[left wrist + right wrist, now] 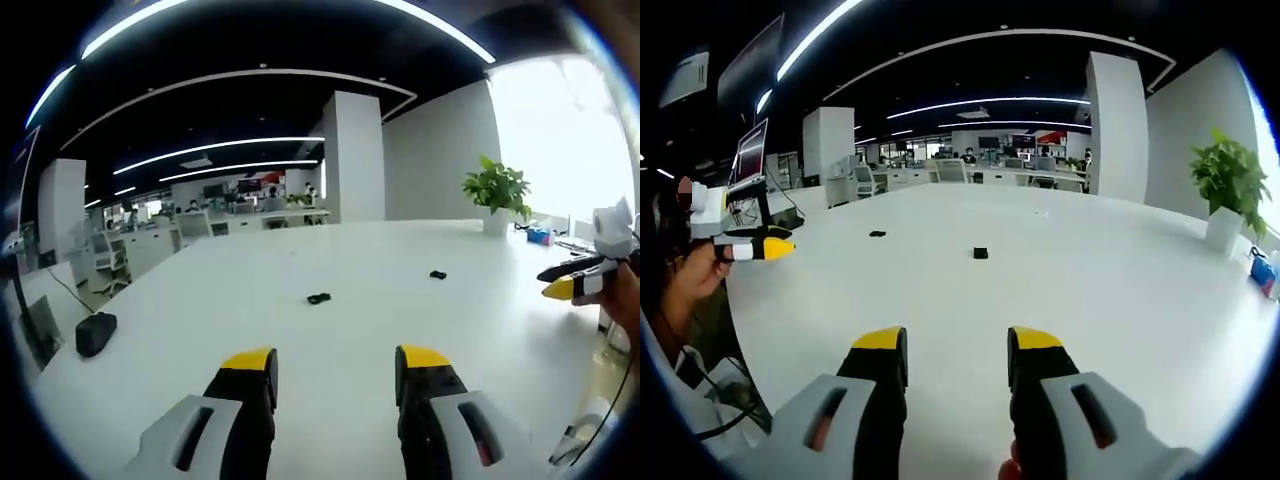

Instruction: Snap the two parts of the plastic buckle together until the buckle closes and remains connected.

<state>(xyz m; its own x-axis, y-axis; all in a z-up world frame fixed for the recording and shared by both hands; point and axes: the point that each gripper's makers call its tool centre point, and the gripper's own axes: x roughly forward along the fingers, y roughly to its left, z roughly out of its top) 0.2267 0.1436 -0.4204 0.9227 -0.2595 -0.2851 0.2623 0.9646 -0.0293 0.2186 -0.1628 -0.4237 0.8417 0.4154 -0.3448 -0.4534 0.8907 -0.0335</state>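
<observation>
1. Big white tabletop (330, 330) in an open office, two small black buckle parts lying on it well apart from each other.
2. Left gripper view: near part (319, 298) about mid-table, far part (438, 274) further back and to the right. Neither touched by anything.
3. Right gripper view: same two pieces, one (981, 253) near the centre, the other (877, 234) off to the left.
4. Left gripper (336, 362) hovering above the tabletop, jaws wide apart, nothing between them.
5. Right gripper (956, 345) same deal: jaws spread, holding nothing.
6. Right gripper also poking in at the right edge of the left gripper view (575, 280), yellow tips close together from that angle; left gripper at the left edge of the right gripper view (758, 248), held in a hand (695, 275).
7. Containers: white pot (496, 222) with a green plant (497, 186) in it, at the far side of the tabletop.
8. Also a dark mouse-like lump (95, 333) near the left edge.
</observation>
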